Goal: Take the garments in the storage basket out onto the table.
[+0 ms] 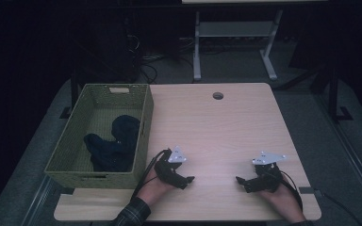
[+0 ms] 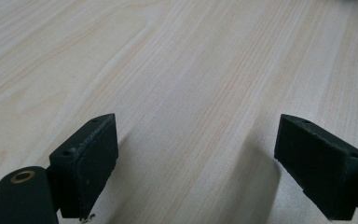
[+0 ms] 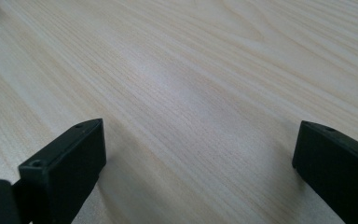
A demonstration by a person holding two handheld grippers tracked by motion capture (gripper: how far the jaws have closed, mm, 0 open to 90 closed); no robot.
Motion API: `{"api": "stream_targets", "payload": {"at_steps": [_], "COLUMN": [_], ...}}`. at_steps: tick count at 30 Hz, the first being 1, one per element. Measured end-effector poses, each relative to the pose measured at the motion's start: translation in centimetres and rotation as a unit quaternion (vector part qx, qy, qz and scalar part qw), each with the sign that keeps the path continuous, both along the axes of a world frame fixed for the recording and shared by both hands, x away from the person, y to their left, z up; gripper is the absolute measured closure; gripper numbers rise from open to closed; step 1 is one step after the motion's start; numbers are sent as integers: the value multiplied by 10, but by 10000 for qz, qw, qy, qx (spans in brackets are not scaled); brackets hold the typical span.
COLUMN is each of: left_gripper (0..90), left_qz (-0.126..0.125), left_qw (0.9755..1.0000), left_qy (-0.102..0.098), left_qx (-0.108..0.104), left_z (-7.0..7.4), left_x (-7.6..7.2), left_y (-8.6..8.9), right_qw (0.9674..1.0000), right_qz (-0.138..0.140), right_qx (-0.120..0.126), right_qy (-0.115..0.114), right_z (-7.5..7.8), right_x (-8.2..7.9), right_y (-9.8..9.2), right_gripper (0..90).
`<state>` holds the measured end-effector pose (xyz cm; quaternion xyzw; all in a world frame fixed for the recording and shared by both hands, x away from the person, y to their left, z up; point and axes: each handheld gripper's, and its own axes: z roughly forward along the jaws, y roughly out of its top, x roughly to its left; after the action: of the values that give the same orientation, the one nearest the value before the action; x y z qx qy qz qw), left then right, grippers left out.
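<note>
Resting on the table (image 1: 226, 122) right of the basket (image 1: 143, 136), each hand-held gripper, left (image 1: 188, 179) and right (image 1: 239, 180), gaped empty; the dark cloth (image 1: 115, 146) needed a centred pinch.

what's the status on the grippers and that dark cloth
Left gripper open, empty, low over table. Right gripper open, empty. Dark cloth lies in green basket, untouched. Nothing between.

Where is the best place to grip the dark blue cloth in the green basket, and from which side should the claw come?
Probably from above: the basket's walls block the sides. Pinch the dark blue cloth's raised bunched fold; it looks easiest to catch.
</note>
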<state>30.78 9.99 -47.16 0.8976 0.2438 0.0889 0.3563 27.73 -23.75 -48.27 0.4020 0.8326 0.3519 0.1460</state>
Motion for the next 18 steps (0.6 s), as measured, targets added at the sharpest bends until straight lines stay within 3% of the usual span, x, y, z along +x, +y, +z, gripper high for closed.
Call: {"api": "stream_targets", "payload": {"at_steps": [18], "left_gripper": [134], "left_qz": [45], "left_qw": [9999], "left_qy": [75], "left_qx": [-117], "left_z": [9], "left_x": [2], "left_y": [1], "right_qw": [10000], "right_qz": [3], "right_qx": [-1], "right_qy": [1], "right_z": [0], "right_x": [0], "right_y": [0], "right_gripper": [23]}}
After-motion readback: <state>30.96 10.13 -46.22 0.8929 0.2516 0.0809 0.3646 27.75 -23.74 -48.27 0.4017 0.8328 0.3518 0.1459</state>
